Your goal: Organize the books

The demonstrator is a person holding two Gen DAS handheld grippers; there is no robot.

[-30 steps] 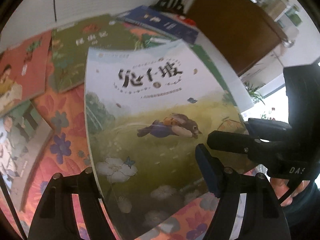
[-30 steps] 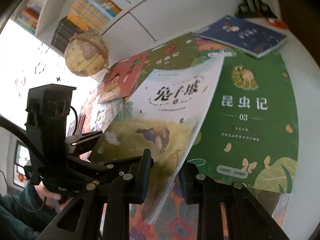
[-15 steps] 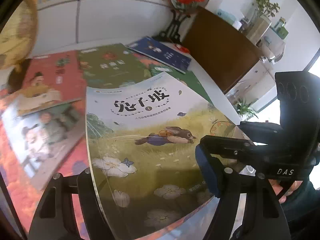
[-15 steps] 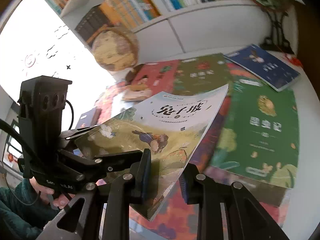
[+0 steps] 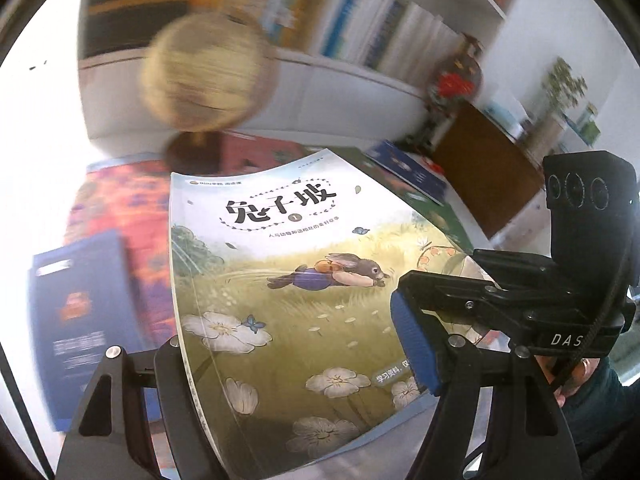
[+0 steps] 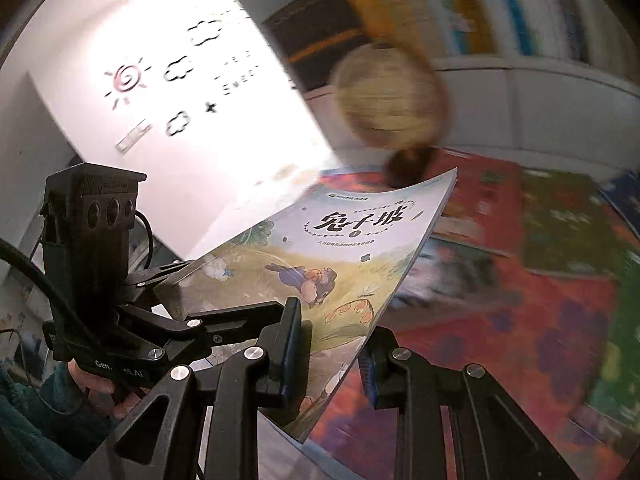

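Aloft between two hand-held tools, the left gripper (image 5: 296, 376) grips the near edge of a rabbit picture book (image 5: 304, 280), one finger under the spine side and the blue-padded finger (image 5: 412, 344) over the cover, while the right gripper (image 6: 332, 356) pinches the book's opposite edge between its narrowly set jaws. The book hangs clear of the table, cover up, bowed along its length and sagging between the two grips. Beneath it a red floral tablecloth (image 6: 520, 340) carries other loose books, among them a green book (image 6: 568, 232) and a dark blue book (image 5: 76, 304) lying flat. Just beyond stands a globe (image 5: 204, 76) on a dark base, and behind it a white bookshelf (image 5: 360, 76) packed with upright volumes. The risk now, as judged from the scene, is the thin paperback itself: held only at its margins, it could buckle further or slide out of one grip if the two hands drift apart or twist unevenly. The globe sits near the path toward the shelf, and a swinging corner could knock it
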